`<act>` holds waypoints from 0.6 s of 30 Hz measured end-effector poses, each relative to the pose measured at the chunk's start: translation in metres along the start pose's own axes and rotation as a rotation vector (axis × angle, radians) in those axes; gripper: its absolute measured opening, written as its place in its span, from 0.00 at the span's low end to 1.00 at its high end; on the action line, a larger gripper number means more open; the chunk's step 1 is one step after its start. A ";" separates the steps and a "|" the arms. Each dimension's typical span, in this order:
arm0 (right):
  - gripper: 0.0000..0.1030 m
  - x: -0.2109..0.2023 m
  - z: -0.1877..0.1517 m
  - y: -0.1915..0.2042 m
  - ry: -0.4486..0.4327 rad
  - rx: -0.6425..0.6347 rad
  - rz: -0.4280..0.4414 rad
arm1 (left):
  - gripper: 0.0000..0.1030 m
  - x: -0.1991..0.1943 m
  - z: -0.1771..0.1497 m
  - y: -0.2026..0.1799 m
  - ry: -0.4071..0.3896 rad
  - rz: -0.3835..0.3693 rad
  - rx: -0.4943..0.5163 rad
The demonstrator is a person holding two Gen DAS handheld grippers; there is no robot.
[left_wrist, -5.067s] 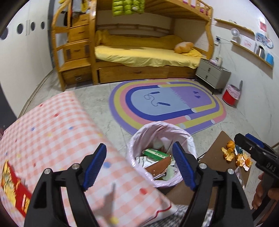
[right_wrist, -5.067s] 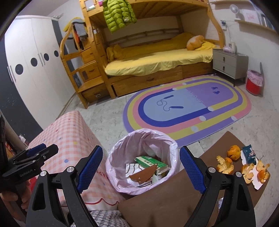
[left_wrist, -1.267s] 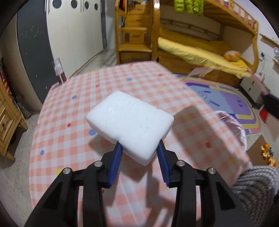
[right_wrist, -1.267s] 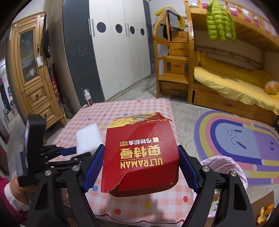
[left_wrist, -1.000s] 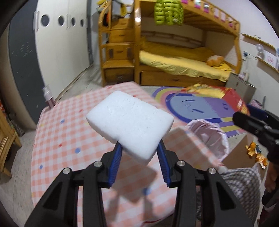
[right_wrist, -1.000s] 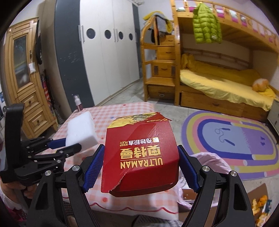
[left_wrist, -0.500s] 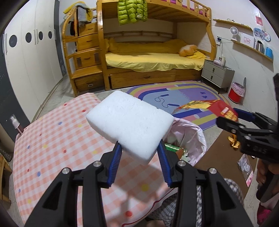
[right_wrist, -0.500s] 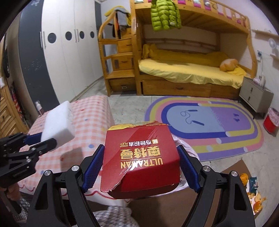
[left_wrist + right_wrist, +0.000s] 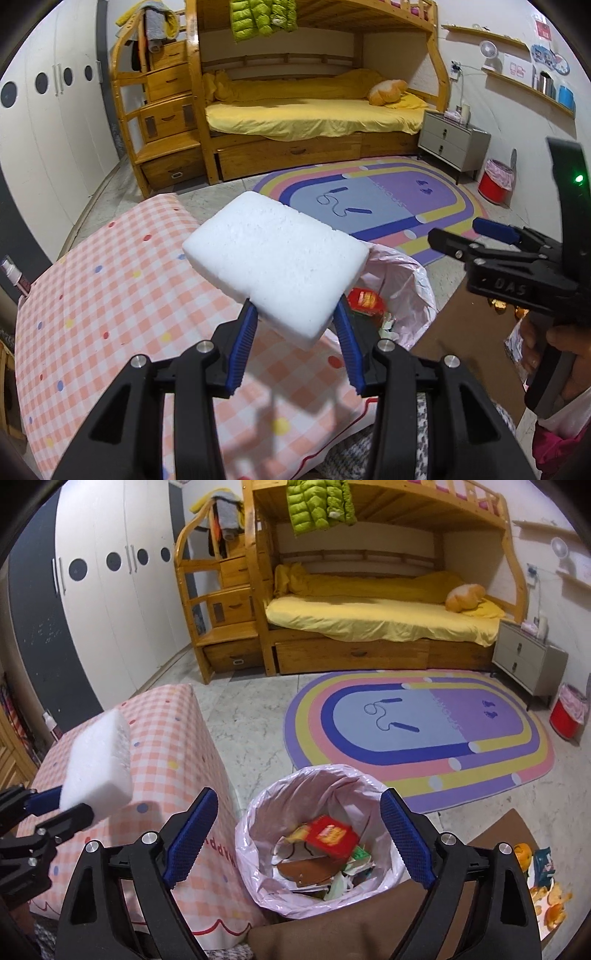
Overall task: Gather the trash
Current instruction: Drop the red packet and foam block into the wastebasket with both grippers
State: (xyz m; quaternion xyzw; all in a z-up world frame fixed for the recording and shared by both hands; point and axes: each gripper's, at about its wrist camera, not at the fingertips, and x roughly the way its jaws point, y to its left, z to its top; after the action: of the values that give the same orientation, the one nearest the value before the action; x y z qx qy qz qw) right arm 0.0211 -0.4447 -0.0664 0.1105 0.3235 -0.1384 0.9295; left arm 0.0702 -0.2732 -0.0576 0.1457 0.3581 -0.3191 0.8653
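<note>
The red snack box (image 9: 331,835) now lies inside the pink-lined trash bin (image 9: 258,819), on top of the paper and brown scraps already there; half a second ago it was clamped between the jaws of the right gripper (image 9: 295,843), carried over the bin. That gripper now stands wide open and empty, directly above the bin mouth, so the box has been dropped and this piece of trash counts as collected. From the left wrist view the same box shows as a red patch (image 9: 364,298) deep in the bag, just beyond and to the right of the left gripper (image 9: 295,345).

The left gripper is closed on the white foam block (image 9: 275,260), pinching its near edge, with most of the block sticking out forward and up past the fingertips. It hangs over the near corner of the checked tabletop (image 9: 110,280), with the bin ahead and to its right. A second ago it held the block over the middle of the tabletop, so it has swung toward the bin too.

Judging from this, the foam block is next to go in: the left gripper needs to travel a little further right until the block is over the bag opening, then release. The right gripper should clear out of the way first, since it occupies the space above the bin. Orange peels (image 9: 554,897) lie on the brown surface to the right of the right gripper, still to be gathered.
</note>
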 end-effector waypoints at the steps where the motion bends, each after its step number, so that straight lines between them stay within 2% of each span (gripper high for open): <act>1: 0.86 -0.005 -0.001 -0.005 -0.007 0.010 -0.003 | 0.40 0.003 0.000 -0.003 0.004 -0.006 0.007; 13: 0.86 -0.051 0.004 -0.053 -0.122 0.149 -0.058 | 0.44 0.044 0.026 -0.066 -0.001 -0.122 0.133; 14: 0.86 -0.052 0.004 -0.056 -0.124 0.154 -0.061 | 0.47 0.047 0.029 -0.070 -0.005 -0.139 0.136; 16: 0.86 -0.054 0.004 -0.060 -0.125 0.159 -0.069 | 0.70 0.050 0.031 -0.075 -0.009 -0.163 0.144; 18: 0.86 -0.054 0.003 -0.062 -0.121 0.163 -0.075 | 0.76 0.050 0.030 -0.077 -0.024 -0.153 0.143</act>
State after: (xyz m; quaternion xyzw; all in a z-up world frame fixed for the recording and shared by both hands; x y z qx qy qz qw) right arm -0.0382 -0.4940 -0.0375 0.1649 0.2585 -0.2055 0.9294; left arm 0.0624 -0.3677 -0.0742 0.1752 0.3340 -0.4107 0.8301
